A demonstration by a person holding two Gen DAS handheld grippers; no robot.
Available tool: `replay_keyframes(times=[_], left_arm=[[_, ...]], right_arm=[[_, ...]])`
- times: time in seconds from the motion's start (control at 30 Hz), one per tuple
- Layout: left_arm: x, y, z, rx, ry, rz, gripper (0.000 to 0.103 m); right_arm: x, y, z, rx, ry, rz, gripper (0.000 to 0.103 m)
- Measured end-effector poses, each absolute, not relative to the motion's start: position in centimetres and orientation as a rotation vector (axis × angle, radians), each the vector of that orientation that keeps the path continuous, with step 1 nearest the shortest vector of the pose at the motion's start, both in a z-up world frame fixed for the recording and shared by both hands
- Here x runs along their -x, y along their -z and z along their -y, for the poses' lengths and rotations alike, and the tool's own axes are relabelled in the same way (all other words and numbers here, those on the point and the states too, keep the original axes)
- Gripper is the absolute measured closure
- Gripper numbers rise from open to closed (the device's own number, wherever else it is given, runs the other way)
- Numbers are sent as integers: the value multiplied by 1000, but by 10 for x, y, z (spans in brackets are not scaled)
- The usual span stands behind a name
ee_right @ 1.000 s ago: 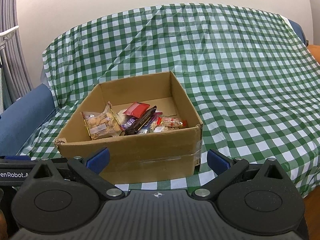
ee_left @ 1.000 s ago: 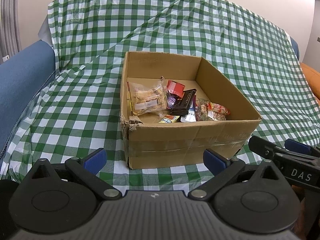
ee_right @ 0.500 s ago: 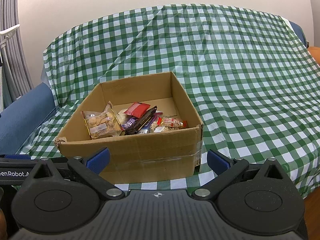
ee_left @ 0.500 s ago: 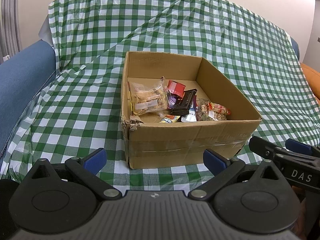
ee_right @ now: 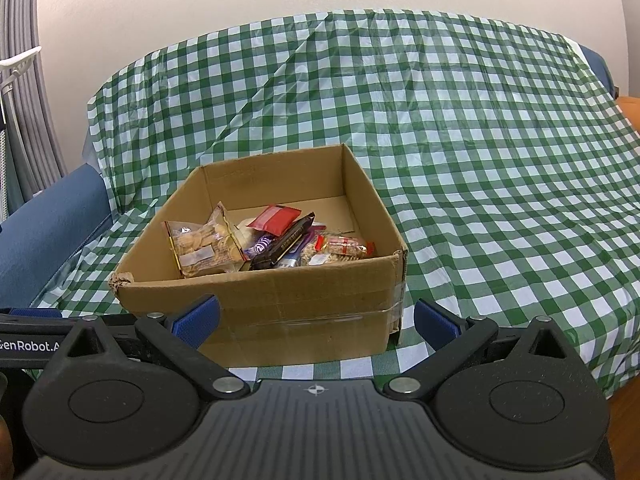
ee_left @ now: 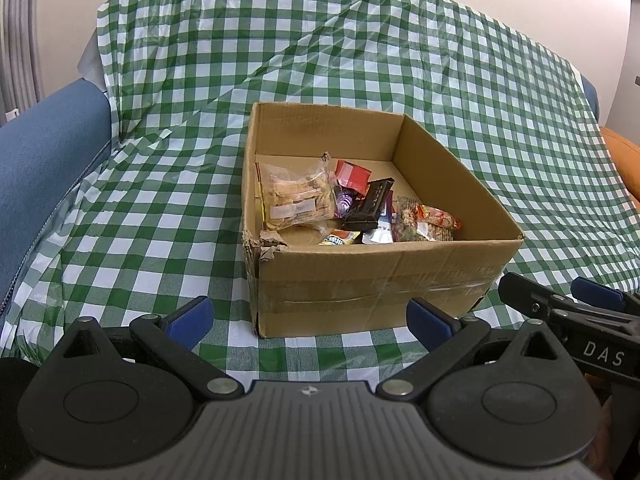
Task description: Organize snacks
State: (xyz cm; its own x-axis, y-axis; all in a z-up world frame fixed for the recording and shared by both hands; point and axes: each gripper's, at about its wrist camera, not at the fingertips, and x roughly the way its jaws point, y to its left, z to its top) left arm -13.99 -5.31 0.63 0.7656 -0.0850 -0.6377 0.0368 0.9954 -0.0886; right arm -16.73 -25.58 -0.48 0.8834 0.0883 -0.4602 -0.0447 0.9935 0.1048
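Observation:
An open cardboard box (ee_left: 372, 276) (ee_right: 280, 300) stands on a green checked cloth. Inside lie several snacks: a clear bag of crackers (ee_left: 298, 198) (ee_right: 202, 250), a red packet (ee_left: 352, 174) (ee_right: 278, 218), a dark chocolate bar (ee_left: 370, 204) (ee_right: 286, 246) and a bag of nuts (ee_left: 426, 222) (ee_right: 340, 250). My left gripper (ee_left: 308, 318) is open and empty, held in front of the box's near wall. My right gripper (ee_right: 316, 320) is open and empty, also in front of the box; it also shows at the right of the left wrist view (ee_left: 560, 304).
The checked cloth (ee_left: 140, 220) (ee_right: 500, 200) drapes a sofa whose blue arm (ee_left: 36, 152) (ee_right: 44, 232) is at the left. An orange object (ee_left: 624, 160) is at the far right. A pale wall is behind.
The right wrist view has risen slightly, so the box sits a little lower in it. The left gripper has barely moved. Nothing was taken or let go.

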Motion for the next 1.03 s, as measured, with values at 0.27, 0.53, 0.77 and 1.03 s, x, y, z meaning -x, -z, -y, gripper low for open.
replay_keyframes(times=[0.27,0.53,0.77,1.03], left_arm=[[140,-6,53,73,66,-693,0],[140,-8,56,72,66,-688,0],[140,-8,56,71,65,-686,0],[141,-11,59,73,67,-682,0]], right_arm=[[168,4,257,-90,-75,-476,1],[168,3,260,-87,-81,-471,1],[168,4,259,-87,-81,-470,1],[168,2,260,-85,-84,-468,1]])
